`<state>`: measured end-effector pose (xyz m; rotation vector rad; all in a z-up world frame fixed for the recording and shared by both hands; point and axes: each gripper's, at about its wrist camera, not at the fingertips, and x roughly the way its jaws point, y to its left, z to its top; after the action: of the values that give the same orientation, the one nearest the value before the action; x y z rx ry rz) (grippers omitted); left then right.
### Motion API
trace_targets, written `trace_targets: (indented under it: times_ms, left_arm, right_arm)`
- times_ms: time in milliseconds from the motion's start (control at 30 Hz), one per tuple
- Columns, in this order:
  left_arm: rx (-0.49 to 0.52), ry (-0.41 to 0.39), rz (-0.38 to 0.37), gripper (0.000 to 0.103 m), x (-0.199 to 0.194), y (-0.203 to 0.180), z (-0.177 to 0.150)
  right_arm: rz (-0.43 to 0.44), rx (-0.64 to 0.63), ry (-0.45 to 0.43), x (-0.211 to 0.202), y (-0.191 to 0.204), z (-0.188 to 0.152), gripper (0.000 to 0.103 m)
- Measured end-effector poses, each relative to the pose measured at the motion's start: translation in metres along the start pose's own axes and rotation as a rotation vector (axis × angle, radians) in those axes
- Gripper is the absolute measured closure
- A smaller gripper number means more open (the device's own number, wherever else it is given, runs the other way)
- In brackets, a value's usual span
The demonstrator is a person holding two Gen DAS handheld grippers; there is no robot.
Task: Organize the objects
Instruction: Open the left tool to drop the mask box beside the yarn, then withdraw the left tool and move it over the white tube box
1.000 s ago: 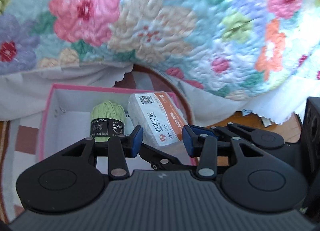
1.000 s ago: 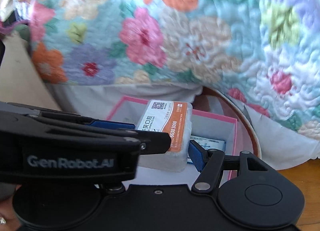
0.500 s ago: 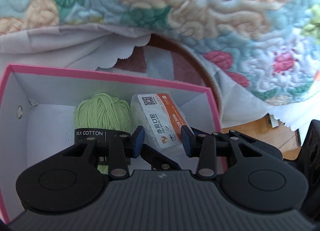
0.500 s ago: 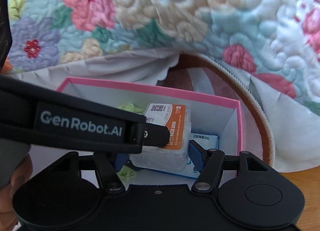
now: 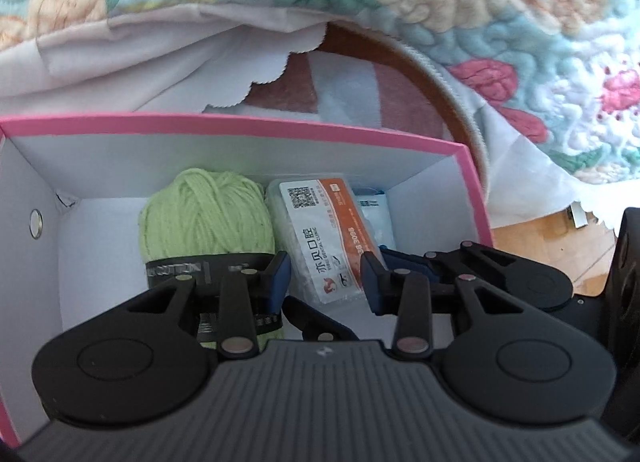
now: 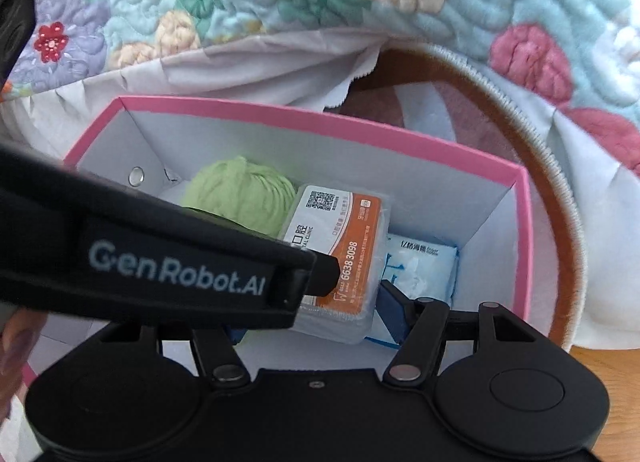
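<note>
A pink-rimmed white box (image 5: 280,124) (image 6: 320,118) holds a green yarn ball (image 5: 208,214) (image 6: 240,194) and a blue-white packet (image 5: 376,218) (image 6: 424,262). My right gripper (image 6: 312,318) is shut on a clear plastic case with an orange-white label (image 6: 344,230) (image 5: 320,230). It holds the case low inside the box, between yarn and packet. The right pad (image 6: 394,314) presses the case's side; the other pad is hidden. My left gripper (image 5: 325,282) hovers just above, its jaws narrowly apart and empty. One of its fingers (image 6: 312,274) crosses in front of the case.
A floral quilt (image 5: 480,22) with a white cloth edge (image 6: 240,70) hangs behind the box. A round rug with a brown rim (image 6: 552,190) lies under it. Wooden floor (image 5: 540,246) shows at the right. A person's hand (image 6: 16,338) is at the left edge.
Both grippers have come down toward the pink box. The labelled case, which was above the rim, now sits low inside beside the yarn. The left jaws have narrowed slightly.
</note>
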<state>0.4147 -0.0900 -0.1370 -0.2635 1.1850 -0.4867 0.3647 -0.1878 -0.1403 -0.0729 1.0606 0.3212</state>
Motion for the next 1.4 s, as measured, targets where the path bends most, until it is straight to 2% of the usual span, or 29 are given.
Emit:
trace_targets:
  times_ms: [100,200,300,500,767,833,967,1133,1400]
  left_arm:
    - [-0.029,-0.003,0.005,0.066,0.005,0.004,-0.003]
    - [-0.036,-0.017,0.016,0.066,0.006,0.004,-0.006]
    - [-0.031,-0.036,0.044,0.065,0.001,0.000,-0.008]
    - [0.012,-0.065,0.079,0.057,-0.027,-0.015,-0.013]
    - [0.042,-0.071,0.116,0.056,-0.081,-0.025,-0.031]
    - [0.033,-0.078,0.123,0.055,-0.100,-0.025,-0.045]
    - [0.036,-0.093,0.140,0.050,-0.130,-0.034,-0.051]
    - [0.076,-0.084,0.169,0.048,-0.176,-0.053,-0.069]
    - [0.131,-0.103,0.172,0.040,-0.247,-0.086,-0.095]
  right_arm:
    - [0.025,0.010,0.042,0.009,-0.003,0.002,0.034]
    - [0.039,0.023,0.048,0.009,-0.006,0.003,0.033]
    - [0.059,0.027,0.031,0.005,-0.008,0.001,0.029]
    - [0.037,-0.028,-0.031,-0.018,0.002,-0.011,0.025]
    - [0.047,-0.050,-0.094,-0.074,0.015,-0.021,0.025]
    - [0.045,-0.059,-0.103,-0.089,0.020,-0.020,0.025]
    - [0.041,-0.075,-0.113,-0.128,0.028,-0.027,0.025]
    - [0.042,-0.078,-0.126,-0.177,0.037,-0.030,0.016]
    - [0.021,-0.144,-0.145,-0.245,0.063,-0.050,0.015]
